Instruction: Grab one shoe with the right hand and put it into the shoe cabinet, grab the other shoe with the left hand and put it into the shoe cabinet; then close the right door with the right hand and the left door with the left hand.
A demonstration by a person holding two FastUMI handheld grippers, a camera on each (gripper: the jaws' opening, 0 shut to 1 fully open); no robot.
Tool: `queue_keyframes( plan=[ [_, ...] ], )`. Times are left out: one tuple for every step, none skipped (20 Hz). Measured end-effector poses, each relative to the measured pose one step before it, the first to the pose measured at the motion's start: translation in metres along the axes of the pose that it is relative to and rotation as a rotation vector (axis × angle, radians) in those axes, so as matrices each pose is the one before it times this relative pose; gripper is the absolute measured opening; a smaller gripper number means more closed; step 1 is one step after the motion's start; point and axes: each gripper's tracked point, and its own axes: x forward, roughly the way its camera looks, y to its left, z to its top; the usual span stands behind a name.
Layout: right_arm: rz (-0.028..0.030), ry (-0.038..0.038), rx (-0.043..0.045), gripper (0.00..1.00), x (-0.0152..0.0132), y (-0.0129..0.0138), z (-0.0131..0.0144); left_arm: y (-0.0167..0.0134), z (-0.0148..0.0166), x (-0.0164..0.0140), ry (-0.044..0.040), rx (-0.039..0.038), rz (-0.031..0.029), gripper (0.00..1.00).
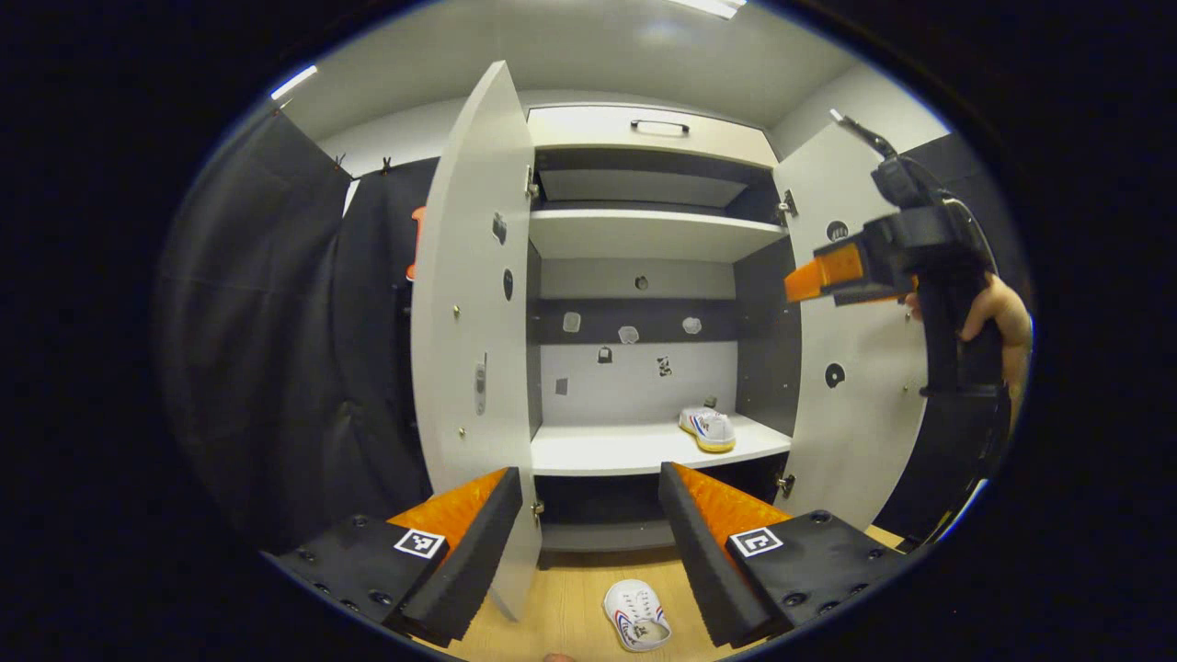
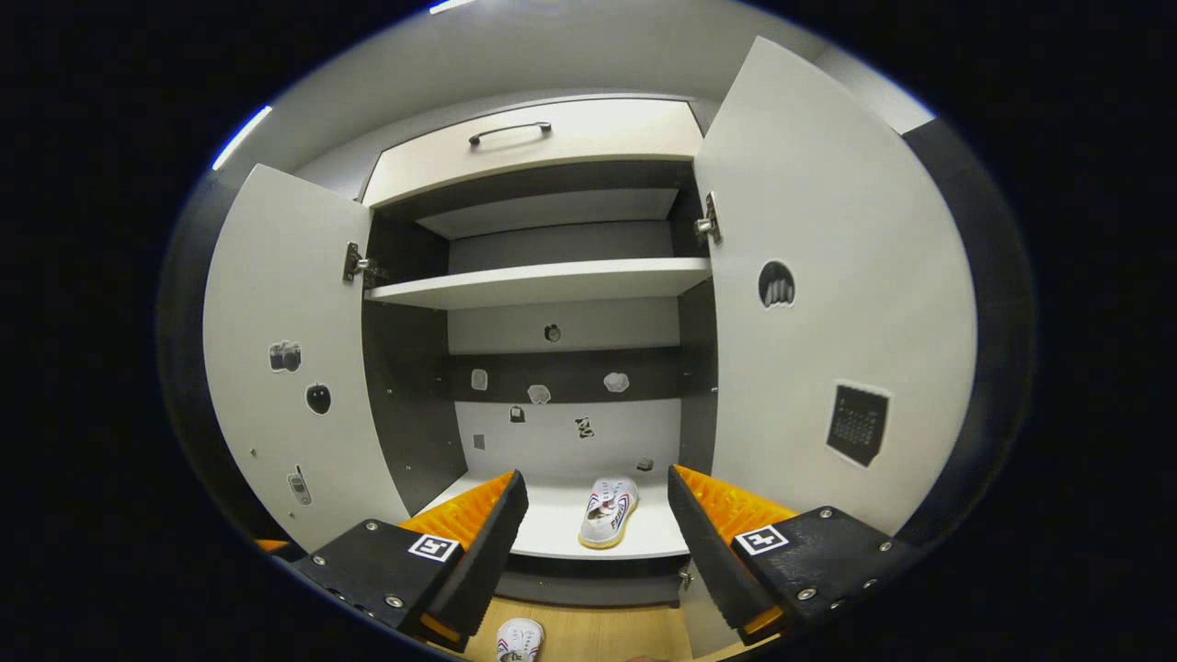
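Both hand-held grippers point(image 1: 588, 542) point(image 2: 598, 542) released; one shoe point(image 1: 636, 616) floored, one shoe point(image 1: 707, 429) shelved.

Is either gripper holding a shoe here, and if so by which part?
Nothing is held. Both grippers' jaws stand open and empty; one shoe sits on the cabinet shelf, the other shoe lies on the floor.
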Motion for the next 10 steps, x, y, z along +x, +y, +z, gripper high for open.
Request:
queue_keyframes(
  plan=[
    [-0.00517, -0.01457, -0.00244, 0.93, -0.00985, -0.00611, 0.00569, -0.00516, -0.01827, 0.00720, 0.03261, -0.00784, -0.00479, 0.96],
    [-0.00610, -0.01442, -0.00163, 0.93, -0.00920, -0.00510, 0.00689, -0.00406, -0.01939, 0.00821, 0.03543, -0.00278, -0.00165, 0.97],
    [-0.00750, -0.01407, -0.00794, 0.93, -0.00716, -0.00491, 0.00555, -0.00153, -0.01958, 0.00815, 0.03490, 0.00878, 0.00133, 0.97],
    [-0.00907, -0.00767, -0.00830, 0.93, -0.00561, -0.00580, 0.00547, -0.00005, -0.01724, 0.00835, 0.02983, 0.02441, 0.00944, 0.97],
    [-0.00455, -0.00576, -0.00351, 0.93, -0.00488, -0.00448, 0.00183, -0.00077, -0.01869, 0.00893, 0.02838, 0.03135, 0.00649, 0.97],
    [-0.00179, -0.00026, -0.00244, 0.93, -0.00481, -0.00284, 0.00142, -0.00207, -0.01825, 0.01017, 0.03083, 0.02121, 0.00092, 0.97],
    [0.00108, -0.00220, 0.00092, 0.93, -0.00508, -0.00253, 0.00096, -0.00409, -0.02200, 0.01127, 0.03883, 0.00549, -0.00703, 0.97],
    [-0.00387, 0.00124, -0.00368, 0.93, -0.00399, -0.00393, 0.00214, -0.00387, -0.02245, 0.00896, 0.04926, 0.00121, -0.00547, 0.97],
    [-0.00786, -0.00134, -0.00796, 0.93, -0.00335, -0.00400, 0.00062, -0.00402, -0.02083, 0.00759, 0.04368, 0.00337, -0.00412, 0.97],
    [-0.00740, -0.00027, -0.00704, 0.93, -0.00398, -0.00366, -0.00038, -0.00594, -0.01987, 0.00778, 0.04196, -0.00083, -0.00978, 0.98]
  ],
)
